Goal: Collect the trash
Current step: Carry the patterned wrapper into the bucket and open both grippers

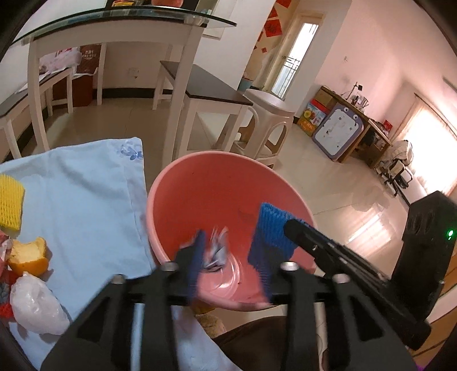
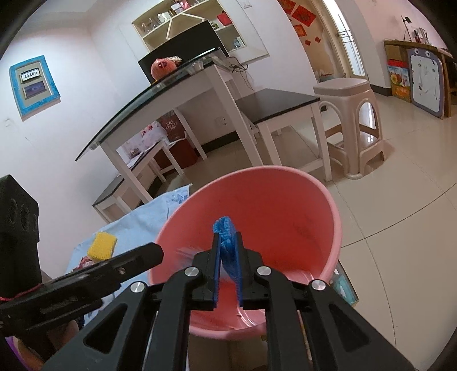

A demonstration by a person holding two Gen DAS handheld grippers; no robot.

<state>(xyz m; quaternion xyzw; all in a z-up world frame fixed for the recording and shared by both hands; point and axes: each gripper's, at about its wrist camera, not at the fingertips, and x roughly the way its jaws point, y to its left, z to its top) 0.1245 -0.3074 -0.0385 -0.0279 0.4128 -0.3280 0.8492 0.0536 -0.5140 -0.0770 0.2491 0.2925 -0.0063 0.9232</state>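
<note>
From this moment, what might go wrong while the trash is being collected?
1. The right gripper pinches a blue foam net over the tilted pink plastic basin; released near the rim, it may fall outside.
2. The open left gripper is just beside it, so the two may collide.
3. The blurred grey scrap dropping between the left fingers may bounce out.

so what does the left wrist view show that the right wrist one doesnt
Left wrist only: orange peel and a white plastic bag on the blue cloth, plus the open left tool.
Right wrist only: the right tool shut on a blue foam net, a wall shelf.
Both: pink bucket, yellow foam net.
</note>
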